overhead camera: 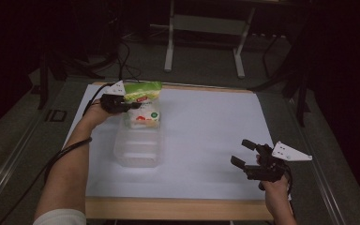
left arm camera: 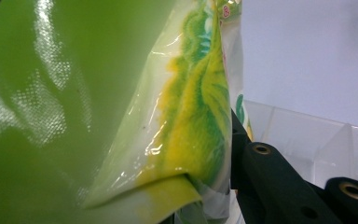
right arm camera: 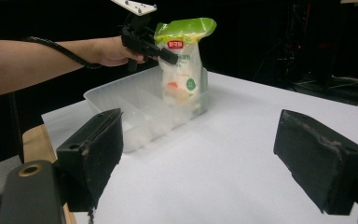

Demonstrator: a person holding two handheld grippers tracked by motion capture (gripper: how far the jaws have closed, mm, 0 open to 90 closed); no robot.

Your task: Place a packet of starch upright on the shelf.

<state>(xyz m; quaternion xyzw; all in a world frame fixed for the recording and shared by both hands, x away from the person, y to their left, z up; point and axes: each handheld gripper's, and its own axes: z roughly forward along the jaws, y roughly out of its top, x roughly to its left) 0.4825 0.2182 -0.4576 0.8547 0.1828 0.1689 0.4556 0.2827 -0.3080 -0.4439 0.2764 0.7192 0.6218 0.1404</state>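
Left hand-held gripper point(overhead camera: 122, 104) is clamping the upper part of the green-topped pouch point(overhead camera: 143, 104) just below its seal, holding it upright over the far end of the clear plastic bin point(overhead camera: 137, 149), which is sitting left of centre on the white surface point(overhead camera: 206, 140). From the right gripper view the pouch point(right arm camera: 182, 65) is standing in the bin's end compartment, bottom apparently inside it, the one at 12 o'clock as seen from the person's side. Right hand-held gripper point(overhead camera: 243, 152) is hanging idle at about 4 o'clock from the bin, jaws wide, nothing between them. To do this step well, I'd say: keep the pouch vertical while it is going down, aim the base between the end wall and the first divider, and only let go once the bottom is bearing on the bin floor, otherwise it is likely flopping over the rim. The bin looks light, so a sideways drag could be sliding it; the free gripper could be steadying the near edge. Hard to read: whether the pouch base is already touching the bin floor, since the clear walls and glare are blurring that; in the left gripper view the glossy film point(left arm camera: 74, 93) is pressing close to the lens, hiding one jaw, with a corner of the bin point(left arm camera: 307, 135) peeking past; the print on the pouch is too small to make out.
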